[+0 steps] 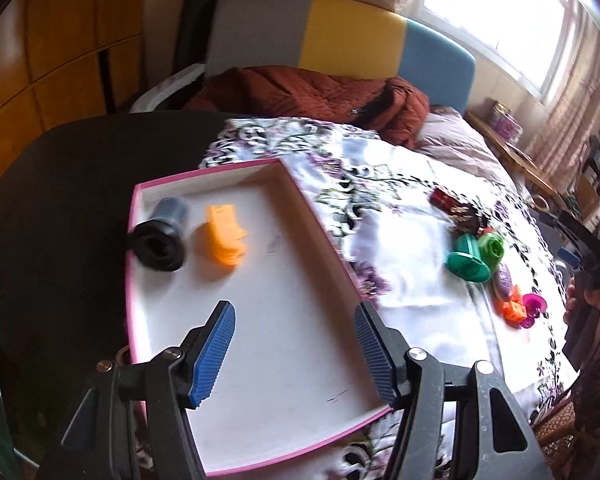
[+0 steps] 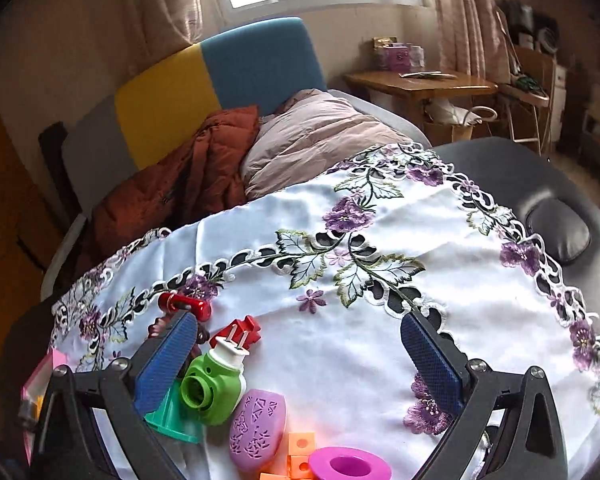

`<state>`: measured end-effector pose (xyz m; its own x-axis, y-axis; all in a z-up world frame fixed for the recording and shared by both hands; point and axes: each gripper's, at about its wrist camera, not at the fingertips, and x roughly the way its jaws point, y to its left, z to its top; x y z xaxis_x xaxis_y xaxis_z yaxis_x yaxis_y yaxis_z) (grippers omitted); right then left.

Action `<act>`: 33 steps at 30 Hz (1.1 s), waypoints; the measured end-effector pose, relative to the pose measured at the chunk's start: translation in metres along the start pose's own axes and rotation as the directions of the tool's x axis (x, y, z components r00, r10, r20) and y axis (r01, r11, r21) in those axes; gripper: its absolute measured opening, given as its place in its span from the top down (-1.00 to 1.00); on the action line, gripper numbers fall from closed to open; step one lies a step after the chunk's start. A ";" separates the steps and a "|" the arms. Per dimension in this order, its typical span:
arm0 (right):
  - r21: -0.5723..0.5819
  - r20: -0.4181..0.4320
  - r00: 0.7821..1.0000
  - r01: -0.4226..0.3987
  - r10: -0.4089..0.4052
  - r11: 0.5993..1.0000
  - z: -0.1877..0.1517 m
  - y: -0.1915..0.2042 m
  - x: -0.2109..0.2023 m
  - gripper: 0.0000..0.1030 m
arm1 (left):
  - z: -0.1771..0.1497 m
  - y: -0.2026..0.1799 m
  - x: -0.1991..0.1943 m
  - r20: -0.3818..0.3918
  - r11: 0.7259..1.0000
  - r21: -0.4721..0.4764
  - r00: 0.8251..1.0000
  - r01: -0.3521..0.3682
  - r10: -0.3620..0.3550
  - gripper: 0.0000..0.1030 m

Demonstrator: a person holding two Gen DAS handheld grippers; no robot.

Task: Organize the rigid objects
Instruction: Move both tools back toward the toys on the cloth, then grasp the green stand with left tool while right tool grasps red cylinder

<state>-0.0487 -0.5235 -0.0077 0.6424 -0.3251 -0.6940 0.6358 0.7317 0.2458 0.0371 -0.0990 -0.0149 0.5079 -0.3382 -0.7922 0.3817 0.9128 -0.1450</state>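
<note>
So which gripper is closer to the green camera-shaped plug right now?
Right. The right gripper hovers open just above the green camera-shaped plug, which sits by its left finger. The left gripper is open over the pink-rimmed tray, well away from it.

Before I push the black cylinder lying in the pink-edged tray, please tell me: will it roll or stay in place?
The black cylinder lies on its side on the smooth tray floor, so it probably rolls easily. Its flared end is wider than its body, so it would likely curve rather than run straight. The orange piece beside it may stop it.
</note>
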 end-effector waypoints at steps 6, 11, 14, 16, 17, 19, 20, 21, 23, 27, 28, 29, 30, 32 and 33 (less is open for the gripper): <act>0.082 -0.037 0.999 -0.021 0.024 0.996 -0.001 -0.012 0.003 -0.99 | 0.019 -0.061 0.027 -0.053 0.987 0.124 0.994 0.098 -0.092 -0.22; 0.094 -0.038 0.998 -0.039 0.043 0.995 0.000 -0.012 0.001 -0.99 | 0.029 -0.107 0.054 -0.112 0.963 0.204 0.982 0.175 -0.154 -0.22; 0.102 -0.045 0.997 -0.052 0.056 0.993 0.000 -0.012 0.002 -1.00 | 0.036 -0.129 0.071 -0.134 0.952 0.233 0.976 0.201 -0.173 -0.22; 0.108 -0.048 0.997 -0.059 0.064 0.992 0.001 -0.013 0.002 -1.00 | 0.041 -0.144 0.081 -0.150 0.944 0.246 0.971 0.219 -0.186 -0.22; 0.110 -0.050 0.996 -0.062 0.068 0.992 0.001 -0.013 0.003 -1.00 | 0.044 -0.151 0.087 -0.161 0.941 0.252 0.968 0.228 -0.192 -0.22; 0.114 -0.051 0.996 -0.070 0.076 0.991 0.001 -0.013 0.003 -1.00 | 0.050 -0.164 0.097 -0.174 0.933 0.269 0.965 0.238 -0.196 -0.21; 0.116 -0.051 0.996 -0.073 0.080 0.991 0.002 -0.013 0.003 -1.00 | 0.052 -0.171 0.101 -0.179 0.928 0.281 0.963 0.245 -0.201 -0.20; 0.118 -0.052 0.995 -0.076 0.083 0.990 0.002 -0.013 0.003 -1.00 | 0.055 -0.177 0.106 -0.187 0.923 0.289 0.961 0.253 -0.205 -0.18; 0.125 -0.053 0.994 -0.085 0.092 0.988 0.003 -0.014 0.004 -1.00 | 0.059 -0.190 0.116 -0.208 0.910 0.297 0.950 0.290 -0.235 -0.18; 0.136 -0.058 0.993 -0.095 0.104 0.986 0.004 -0.016 0.005 -1.00 | 0.061 -0.212 0.141 -0.242 0.890 0.348 0.946 0.293 -0.217 -0.16; 0.139 -0.059 0.993 -0.096 0.105 0.986 0.004 -0.016 0.005 -1.00 | 0.061 -0.215 0.148 -0.253 0.887 0.353 0.943 0.298 -0.216 -0.08; 0.140 -0.062 0.992 -0.098 0.107 0.985 0.004 -0.017 0.006 -0.99 | 0.060 -0.217 0.155 -0.262 0.886 0.355 0.942 0.297 -0.211 -0.05; 0.141 -0.065 0.992 -0.100 0.110 0.985 0.004 -0.017 0.007 -0.99 | 0.060 -0.218 0.162 -0.271 0.887 0.356 0.941 0.295 -0.204 -0.03; 0.142 -0.070 0.991 -0.101 0.111 0.985 0.004 -0.017 0.008 -1.00 | 0.056 -0.217 0.176 -0.296 0.889 0.348 0.935 0.298 -0.197 0.07; 0.140 -0.071 0.991 -0.102 0.112 0.985 0.004 -0.016 0.008 -1.00 | 0.054 -0.216 0.183 -0.310 0.893 0.337 0.931 0.298 -0.193 0.17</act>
<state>-0.0519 -0.5405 -0.0149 0.6780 -0.1977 -0.7079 0.6206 0.6702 0.4071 0.0891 -0.3698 -0.0965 0.1593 -0.4202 -0.8933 0.7528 0.6372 -0.1654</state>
